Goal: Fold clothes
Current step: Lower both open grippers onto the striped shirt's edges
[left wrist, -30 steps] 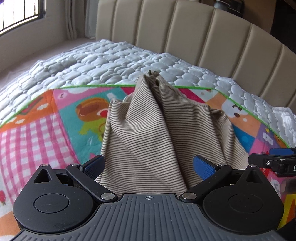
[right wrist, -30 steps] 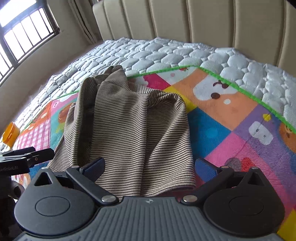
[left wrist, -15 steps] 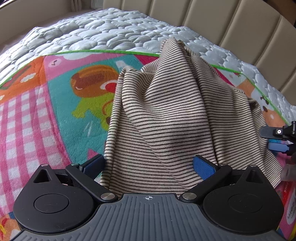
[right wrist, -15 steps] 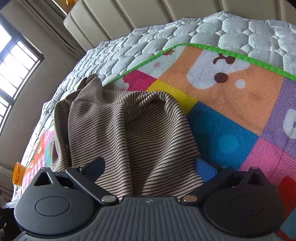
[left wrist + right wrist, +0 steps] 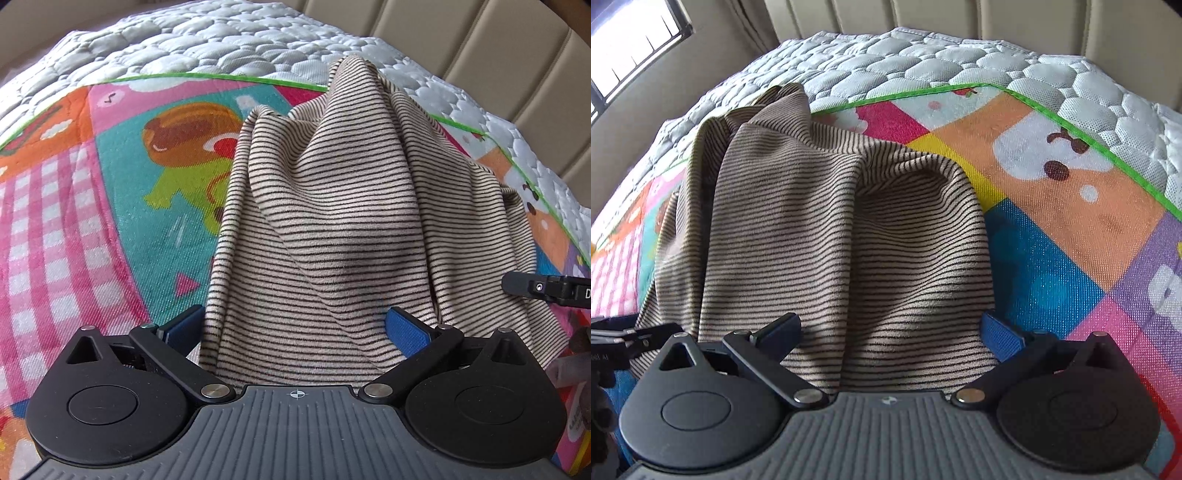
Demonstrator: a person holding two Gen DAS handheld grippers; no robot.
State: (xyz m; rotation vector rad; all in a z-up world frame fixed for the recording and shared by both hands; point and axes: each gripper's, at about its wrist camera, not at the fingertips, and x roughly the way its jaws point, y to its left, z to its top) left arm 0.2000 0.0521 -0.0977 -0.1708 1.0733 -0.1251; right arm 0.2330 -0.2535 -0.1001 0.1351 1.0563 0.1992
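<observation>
striped garment (image 5: pixel 354 229) lies bunched on my play mat (image 5: pixel 92 229), its near hem between the spread fingers of both left gripper (image 5: pixel 295 328) and right gripper (image 5: pixel 892 328).

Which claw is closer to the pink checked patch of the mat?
Left. The left claw sits right beside the pink checked patch. The right claw is on the far side of the striped shirt from it.

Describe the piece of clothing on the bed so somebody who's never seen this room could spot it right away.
On the quilted white bed lies a bright cartoon patchwork mat edged in green. The striped garment is heaped on that mat between both open grippers. Its beige knit with thin dark stripes is the only muted thing there.
</observation>
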